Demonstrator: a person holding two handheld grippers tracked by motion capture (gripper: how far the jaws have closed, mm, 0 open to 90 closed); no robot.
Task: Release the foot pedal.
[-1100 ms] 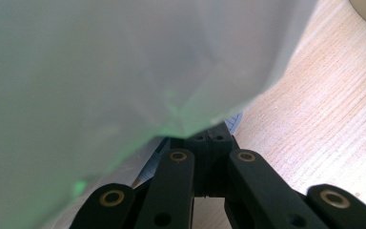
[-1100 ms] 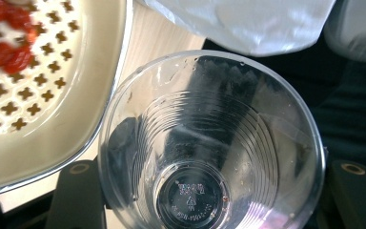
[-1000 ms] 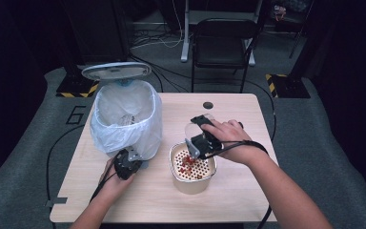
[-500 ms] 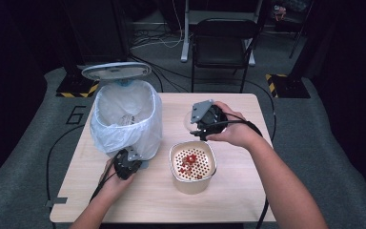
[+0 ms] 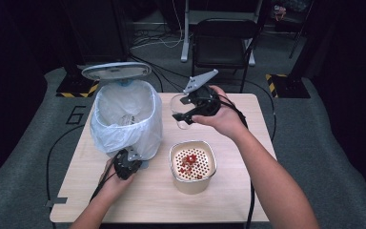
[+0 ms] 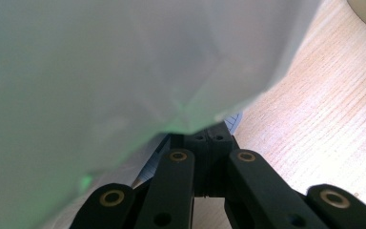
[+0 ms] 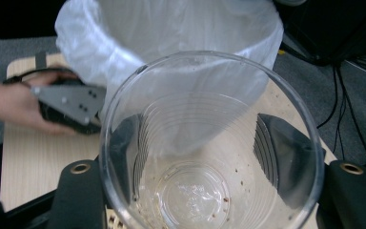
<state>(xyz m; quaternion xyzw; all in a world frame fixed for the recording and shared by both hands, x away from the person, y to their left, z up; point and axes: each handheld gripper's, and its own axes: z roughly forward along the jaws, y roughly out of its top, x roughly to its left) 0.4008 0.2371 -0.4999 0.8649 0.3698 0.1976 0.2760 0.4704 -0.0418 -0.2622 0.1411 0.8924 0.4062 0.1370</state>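
Note:
My right gripper [image 5: 185, 113] is shut on a clear plastic cup [image 5: 179, 112], held tilted in the air between the bin and the beige container. In the right gripper view the cup [image 7: 209, 157] sits between the two fingers [image 7: 124, 143]; it is empty but for small specks, and its mouth faces the bin. My left gripper [image 5: 126, 164] lies low on the table at the foot of the bin, jaws together. In its own view the left gripper [image 6: 209, 138] reaches under the white bag [image 6: 124, 71], beside a pale pedal [image 6: 235, 121].
The bin [image 5: 124, 119], lined with a white bag, stands at the table's left with its lid [image 5: 116, 71] raised. A beige container [image 5: 193, 186] with a perforated insert and red bits sits at mid-table. The wooden table [image 5: 248, 191] ends near a black chair [image 5: 224, 43].
My right gripper has lifted the cup up from over the beige container and carried it back towards the bin, tipping it. The left hand has stayed put.

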